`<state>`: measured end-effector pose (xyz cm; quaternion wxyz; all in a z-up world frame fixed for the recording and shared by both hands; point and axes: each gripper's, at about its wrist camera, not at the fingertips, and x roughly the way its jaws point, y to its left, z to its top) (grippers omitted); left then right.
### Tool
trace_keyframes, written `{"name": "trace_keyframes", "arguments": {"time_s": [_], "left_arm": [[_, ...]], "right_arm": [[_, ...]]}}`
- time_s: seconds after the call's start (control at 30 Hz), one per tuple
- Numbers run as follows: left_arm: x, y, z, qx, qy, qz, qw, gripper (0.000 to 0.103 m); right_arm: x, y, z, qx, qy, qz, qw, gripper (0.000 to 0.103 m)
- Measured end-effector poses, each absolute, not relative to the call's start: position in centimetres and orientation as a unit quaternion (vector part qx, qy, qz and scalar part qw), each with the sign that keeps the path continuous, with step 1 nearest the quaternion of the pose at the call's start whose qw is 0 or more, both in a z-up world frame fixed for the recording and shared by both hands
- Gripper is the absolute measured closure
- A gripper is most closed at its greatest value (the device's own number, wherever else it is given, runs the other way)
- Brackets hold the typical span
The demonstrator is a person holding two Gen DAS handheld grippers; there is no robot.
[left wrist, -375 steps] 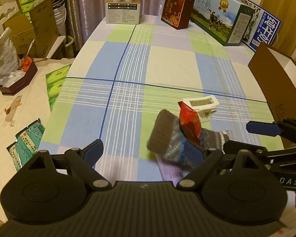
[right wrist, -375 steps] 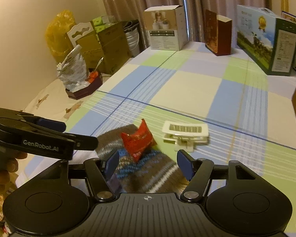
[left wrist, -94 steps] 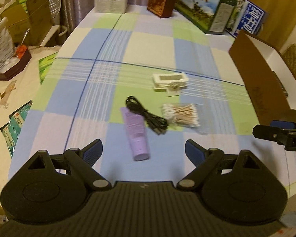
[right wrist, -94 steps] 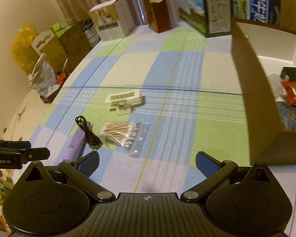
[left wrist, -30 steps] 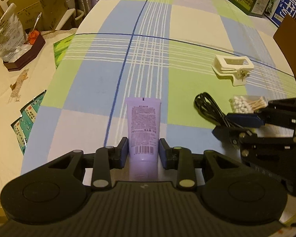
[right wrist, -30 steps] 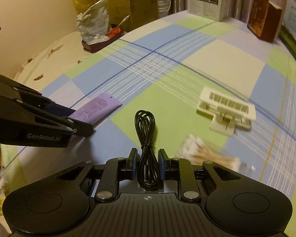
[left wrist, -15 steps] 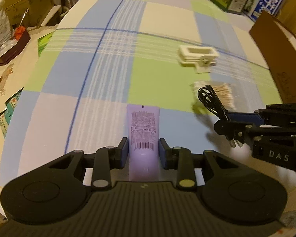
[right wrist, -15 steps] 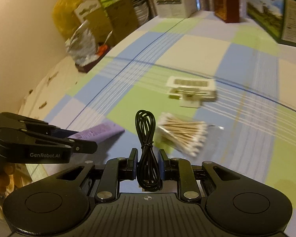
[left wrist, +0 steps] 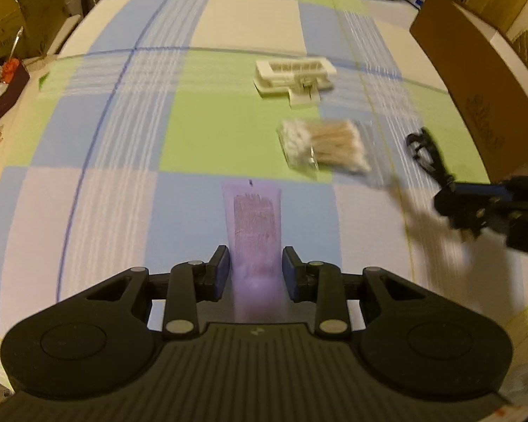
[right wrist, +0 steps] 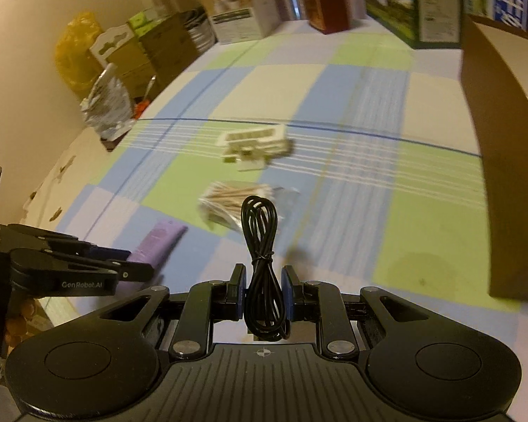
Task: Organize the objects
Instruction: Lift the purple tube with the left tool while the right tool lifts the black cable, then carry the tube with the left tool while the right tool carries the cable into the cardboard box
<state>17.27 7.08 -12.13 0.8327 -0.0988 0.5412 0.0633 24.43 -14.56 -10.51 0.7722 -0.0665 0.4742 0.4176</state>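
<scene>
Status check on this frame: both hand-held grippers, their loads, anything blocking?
Left hand-held gripper shut on lavender plastic tube. Right hand-held gripper shut on coiled black cable. Brown cardboard box ahead, nothing blocking.

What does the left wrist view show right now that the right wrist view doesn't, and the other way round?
Only the left wrist view shows the left gripper shut on the purple tube from behind. Only the right wrist view shows the right gripper shut on the black cable head-on, plus the yellow bag. Both show the cotton swabs, white clip, brown box and checked tablecloth.
</scene>
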Motion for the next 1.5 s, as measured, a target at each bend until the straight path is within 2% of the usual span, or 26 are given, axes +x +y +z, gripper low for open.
{"name": "trace_keyframes", "arguments": {"time_s": [0.13,0.2,0.27,0.3,0.37,0.93,1.5], "left_arm": [[18.0,6.4,-12.8,-0.088,0.548,0.073,0.828,0.066],[18.4,6.2,-13.1,-0.083,0.55,0.079,0.827,0.064],[18.7,5.9,-13.1,-0.071,0.547,0.083,0.83,0.065],[18.9,5.8,-13.1,-0.064,0.546,0.086,0.831,0.072],[19.0,5.8,-13.0,-0.06,0.547,0.09,0.83,0.073],[18.0,2.8,-6.7,-0.071,0.476,0.072,0.874,0.074],[21.2,-3.2,-0.3,-0.043,0.401,-0.013,0.915,0.074]], "right_arm": [[24.7,-16.1,-10.2,-0.063,0.475,0.41,0.776,0.085],[24.6,-16.5,-10.2,-0.063,0.474,0.41,0.777,0.085],[24.6,-16.9,-10.1,-0.063,0.473,0.41,0.777,0.085],[24.5,-17.1,-9.9,-0.063,0.472,0.411,0.777,0.085],[24.5,-17.6,-9.7,-0.061,0.47,0.411,0.779,0.085],[24.6,-19.8,-7.2,-0.035,0.439,0.422,0.793,0.085],[26.8,-24.2,-2.5,0.001,0.383,0.396,0.834,0.085]]}}
